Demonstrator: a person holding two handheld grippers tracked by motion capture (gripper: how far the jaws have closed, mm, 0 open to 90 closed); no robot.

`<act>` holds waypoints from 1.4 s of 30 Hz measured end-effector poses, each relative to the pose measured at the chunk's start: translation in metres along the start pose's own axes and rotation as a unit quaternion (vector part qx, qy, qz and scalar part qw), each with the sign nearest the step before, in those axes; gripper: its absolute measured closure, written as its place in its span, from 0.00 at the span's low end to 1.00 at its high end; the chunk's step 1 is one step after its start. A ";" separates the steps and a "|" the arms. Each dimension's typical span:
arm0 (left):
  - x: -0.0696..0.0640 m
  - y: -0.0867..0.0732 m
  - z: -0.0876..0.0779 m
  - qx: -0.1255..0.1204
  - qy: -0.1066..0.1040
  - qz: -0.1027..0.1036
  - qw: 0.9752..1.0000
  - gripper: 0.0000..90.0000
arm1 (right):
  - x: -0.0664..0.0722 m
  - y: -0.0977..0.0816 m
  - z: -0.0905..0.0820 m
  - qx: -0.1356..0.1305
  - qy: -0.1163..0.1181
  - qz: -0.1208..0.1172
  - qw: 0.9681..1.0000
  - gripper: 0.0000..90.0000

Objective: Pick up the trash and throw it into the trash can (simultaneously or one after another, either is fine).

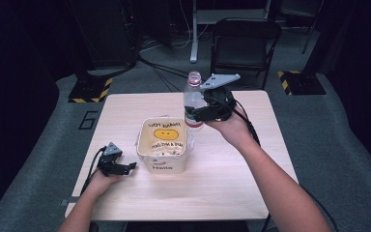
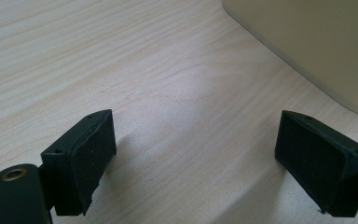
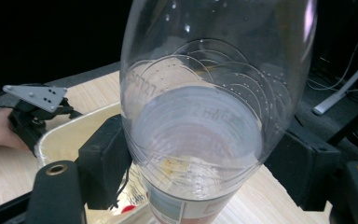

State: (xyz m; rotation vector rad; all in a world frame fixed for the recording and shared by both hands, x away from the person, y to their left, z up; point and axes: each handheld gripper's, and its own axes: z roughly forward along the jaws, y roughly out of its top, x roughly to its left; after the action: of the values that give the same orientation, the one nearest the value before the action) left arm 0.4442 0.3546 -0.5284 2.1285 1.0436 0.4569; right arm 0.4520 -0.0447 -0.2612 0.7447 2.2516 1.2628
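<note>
Your cream plastic tub with a yellow smiley face [image 1: 165, 143] sits mid-table, and the clear plastic bottle with a pink cap [image 1: 193, 99] stands upright just past its far right corner, some clear liquid in it. A black folding chair [image 1: 244, 44] stands beyond the light wooden table [image 1: 222, 183]. Your right gripper [image 1: 198, 113] is clamped on the bottle's lower body, hand raised; your left gripper [image 1: 131, 166] rests low beside the tub, jaws wide apart.
</note>
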 end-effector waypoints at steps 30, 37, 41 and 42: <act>-0.001 0.000 0.001 -0.007 0.000 -0.010 1.000 0.13 | 0.035 0.016 0.037 -0.010 0.045 -0.016 0.999 0.28; -0.001 0.000 0.001 -0.005 0.000 -0.006 1.000 0.13 | 0.038 0.011 0.052 0.001 0.043 -0.017 0.999 0.28; 0.000 0.000 0.001 -0.003 0.001 -0.002 1.000 0.13 | 0.038 0.008 0.060 0.005 0.042 -0.017 0.999 0.28; 0.000 0.000 0.001 -0.003 0.001 -0.002 1.000 0.13 | 0.038 0.007 0.062 0.008 0.041 -0.018 0.999 0.28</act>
State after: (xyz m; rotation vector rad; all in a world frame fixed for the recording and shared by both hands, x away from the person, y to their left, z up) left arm 0.4443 0.3540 -0.5289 2.1199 1.0454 0.4590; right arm 0.4633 0.0221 -0.2895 0.6666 2.3330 1.2819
